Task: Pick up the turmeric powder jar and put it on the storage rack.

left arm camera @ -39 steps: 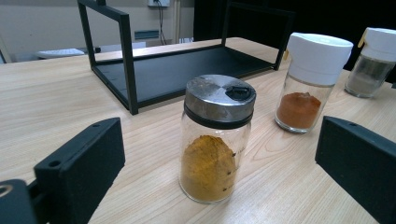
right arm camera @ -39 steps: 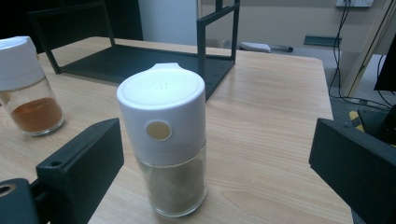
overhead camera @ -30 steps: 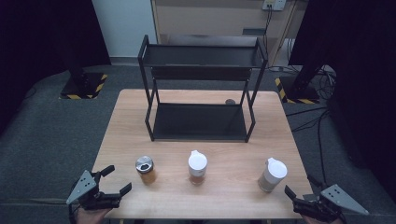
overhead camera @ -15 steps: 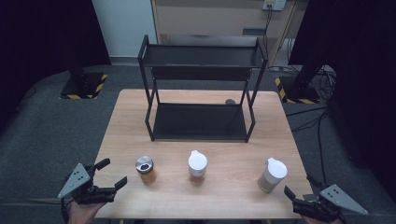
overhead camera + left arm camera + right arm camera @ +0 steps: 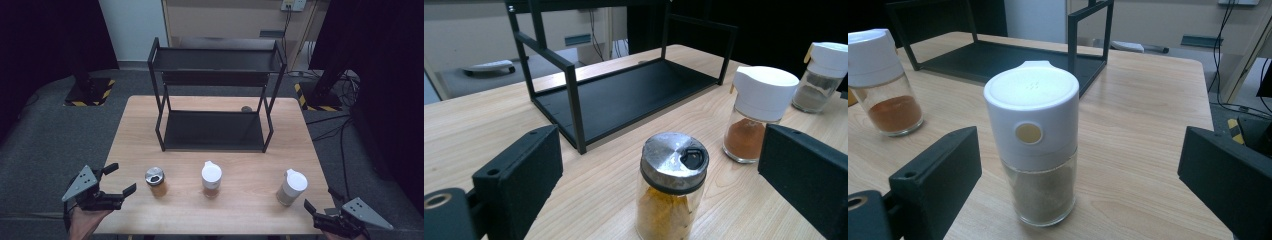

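nothing is gripped yet: both tongs are spread wide, each lined up on a jar. the left tongs [image 5: 119, 179] face the metal-lidded jar [image 5: 155, 181] of yellow spice near the worktop's [image 5: 240, 215] front edge; the right tongs [image 5: 319, 200] face the grey-spice jar [image 5: 291, 187] at front right. the red-spice jar [image 5: 211, 178] stands between them. the rack [image 5: 215, 131] behind is bare, so i judge all placing is left. the right gripper view shows a yellowish dot on the white cap [image 5: 1031, 107]; the left gripper view shows the metal lid's [image 5: 675, 160] pour hole.

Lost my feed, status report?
Left gripper open, facing metal-lidded jar. Right gripper open, facing white-capped jar. Nothing gripped, paths clear.
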A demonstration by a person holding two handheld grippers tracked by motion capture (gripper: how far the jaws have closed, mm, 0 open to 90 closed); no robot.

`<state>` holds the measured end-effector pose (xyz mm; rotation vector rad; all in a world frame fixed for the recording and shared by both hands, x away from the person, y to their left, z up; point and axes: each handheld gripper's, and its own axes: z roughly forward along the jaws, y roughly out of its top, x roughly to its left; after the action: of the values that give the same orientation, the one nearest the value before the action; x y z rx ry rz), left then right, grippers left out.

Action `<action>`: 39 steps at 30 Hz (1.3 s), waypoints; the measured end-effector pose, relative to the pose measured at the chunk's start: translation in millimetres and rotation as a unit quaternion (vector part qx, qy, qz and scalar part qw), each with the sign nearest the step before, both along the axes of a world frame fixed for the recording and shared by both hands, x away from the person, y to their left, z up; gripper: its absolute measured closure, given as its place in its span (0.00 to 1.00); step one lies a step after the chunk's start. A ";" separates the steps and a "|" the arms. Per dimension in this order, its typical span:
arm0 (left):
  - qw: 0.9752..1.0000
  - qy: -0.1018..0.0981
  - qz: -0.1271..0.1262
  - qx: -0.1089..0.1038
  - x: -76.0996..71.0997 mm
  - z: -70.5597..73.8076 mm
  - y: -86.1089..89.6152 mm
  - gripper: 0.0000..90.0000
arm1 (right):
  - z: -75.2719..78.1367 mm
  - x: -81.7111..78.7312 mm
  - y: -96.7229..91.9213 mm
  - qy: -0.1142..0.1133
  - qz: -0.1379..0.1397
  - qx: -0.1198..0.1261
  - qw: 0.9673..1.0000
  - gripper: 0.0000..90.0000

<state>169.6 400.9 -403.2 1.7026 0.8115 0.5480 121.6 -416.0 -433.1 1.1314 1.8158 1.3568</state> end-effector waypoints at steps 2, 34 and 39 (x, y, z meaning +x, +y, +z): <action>1.000 0.003 -0.006 0.006 4.3 2.8 -1.2 0.04 | 0.1 -0.2 0.1 -0.001 0.000 0.000 1.000 0.04; 0.994 0.071 -0.071 0.036 68.4 -13.3 -25.4 0.05 | 0.6 -0.8 1.1 -0.002 0.002 -0.004 1.000 0.05; 0.994 0.080 -0.073 0.028 73.4 -21.2 -26.8 0.05 | 0.8 -0.8 1.5 -0.001 0.002 -0.005 1.000 0.05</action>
<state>243.0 374.2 -424.5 1.8595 0.7838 0.3406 120.8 -414.5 -432.2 1.1210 1.8213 1.3490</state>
